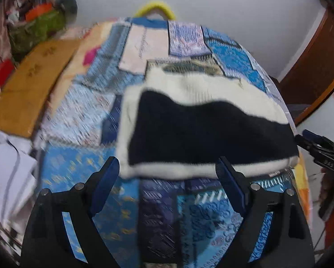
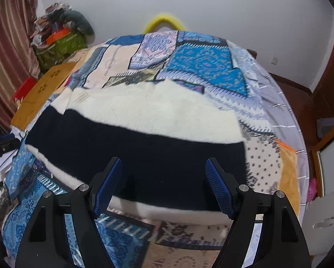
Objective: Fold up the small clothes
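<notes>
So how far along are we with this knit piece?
Done: the cream-and-black knit garment lies flat in a compact rectangle on the patchwork bedspread, apparently folded at least once. In hand: nothing; left gripper and right gripper are open over its near edge. Left: any final fold.

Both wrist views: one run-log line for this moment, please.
left gripper: open, empty | right gripper: open, empty | black-and-white garment: folded, flat on patchwork cloth
</notes>
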A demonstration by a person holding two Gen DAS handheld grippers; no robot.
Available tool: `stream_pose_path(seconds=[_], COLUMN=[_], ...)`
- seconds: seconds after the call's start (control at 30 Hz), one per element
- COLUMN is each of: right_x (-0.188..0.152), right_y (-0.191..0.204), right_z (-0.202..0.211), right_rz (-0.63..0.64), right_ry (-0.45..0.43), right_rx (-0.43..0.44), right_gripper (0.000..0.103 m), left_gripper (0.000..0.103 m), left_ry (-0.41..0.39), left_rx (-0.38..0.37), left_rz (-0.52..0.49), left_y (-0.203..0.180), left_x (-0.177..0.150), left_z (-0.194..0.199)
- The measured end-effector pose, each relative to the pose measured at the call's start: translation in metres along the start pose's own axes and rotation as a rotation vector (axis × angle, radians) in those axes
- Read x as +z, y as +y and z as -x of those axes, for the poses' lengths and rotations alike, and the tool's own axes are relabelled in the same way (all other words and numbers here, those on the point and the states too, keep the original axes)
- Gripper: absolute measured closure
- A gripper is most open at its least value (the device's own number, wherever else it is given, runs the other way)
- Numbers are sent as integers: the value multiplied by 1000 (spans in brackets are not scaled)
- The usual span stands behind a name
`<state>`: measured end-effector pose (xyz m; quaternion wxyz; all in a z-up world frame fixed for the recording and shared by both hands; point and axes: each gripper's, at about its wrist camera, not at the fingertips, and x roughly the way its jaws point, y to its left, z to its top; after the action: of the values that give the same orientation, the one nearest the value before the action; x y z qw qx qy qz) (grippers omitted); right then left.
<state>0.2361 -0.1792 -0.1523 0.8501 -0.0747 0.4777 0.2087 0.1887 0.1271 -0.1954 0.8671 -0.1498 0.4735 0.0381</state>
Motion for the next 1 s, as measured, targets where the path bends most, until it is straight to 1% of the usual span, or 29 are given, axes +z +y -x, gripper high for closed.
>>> stream_pose_path(seconds=[0.07,0.2,0.3,0.4,0.5,0.6,0.77,0.83,0.9,0.93,1.0], right_x=[-2,-8,-12,-17,-20,-21,-21,-21,-21,-20,-20], right_y=[5,13,14,12,13,12,12,11,10,10,10], right_z=[-6,-20,-30,-37,-38,-39,-39,-40,-40,-41,-41], right_rz=[7,24,27,23,27,27,29,28,27,27,30], right_ry=[16,54,81,99,89,87,85,85,85,85,87], right_rx=[8,13,15,21,19,21,30,34,37,38,37], right_gripper=[29,29,29,29,24,23,22,22,22,22,22], left_gripper=[15,15,15,15,15,15,18,26,45,49,64], left_ry=[36,108,155,168,166,135,103,75,42,23,-4], left_rx=[-29,-104,-117,-160,-210,-251,-268,-240,-146,-104,-79], left_rz=[38,163,259,335,407,431,478,481,454,436,424], left_y=[3,17,27,34,40,40,41,42,44,44,45], left_x=[-6,-15,-17,-14,-9,-2,9,14,21,24,29], left_z=[-9,-26,-39,-48,-55,-59,-69,-72,-76,-77,-79])
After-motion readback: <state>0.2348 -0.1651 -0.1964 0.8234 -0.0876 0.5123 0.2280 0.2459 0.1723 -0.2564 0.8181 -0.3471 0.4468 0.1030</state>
